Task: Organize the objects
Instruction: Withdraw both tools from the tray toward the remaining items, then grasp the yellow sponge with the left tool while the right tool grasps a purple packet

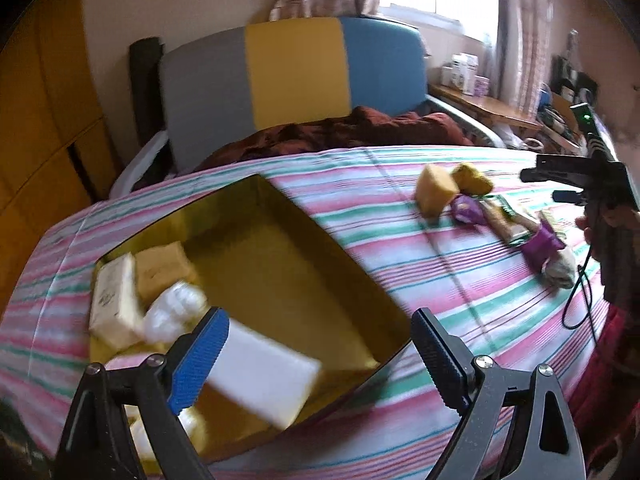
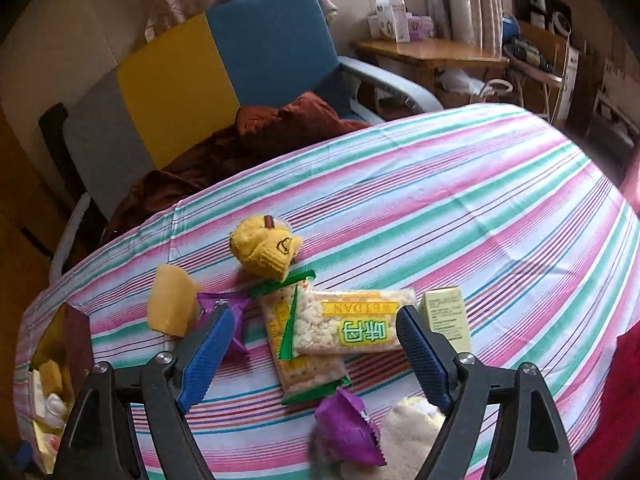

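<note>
My left gripper (image 1: 316, 354) hangs over the near corner of the gold box (image 1: 280, 236), jaws spread wide with nothing pinched. A white block (image 1: 264, 372) sits just beside the left pad, blurred and tilted inside the box; I cannot tell if it touches the pad, but the far jaw is well clear of it, so I read it as let go. Further left and ahead in the box lie a cream packet (image 1: 114, 300), a tan block (image 1: 162, 272) and a white crumpled wrapper (image 1: 174, 312), packed against one wall, probably to leave the rest of the floor free.

Off to that tool's right, across the striped cloth (image 1: 460, 300), waits the unsorted cluster.

My right gripper (image 2: 316, 354) hovers above that cluster, jaws apart and empty, straddling the rice-cracker packet (image 2: 352, 326), which lies across a second packet with green edging (image 2: 308, 376). Left of the left pad are a purple wrapper (image 2: 222, 306) and a yellow wedge (image 2: 172, 304); ahead sits the yellow knitted toy (image 2: 266, 250). Just beyond the right pad stands a pale green carton (image 2: 446, 314). Nearest me, under the tool, lie another purple wrapper (image 2: 348, 428) and a fluffy cream thing (image 2: 408, 432).

The top cracker packet looks like the natural next pick, being centred between the jaws.
</note>
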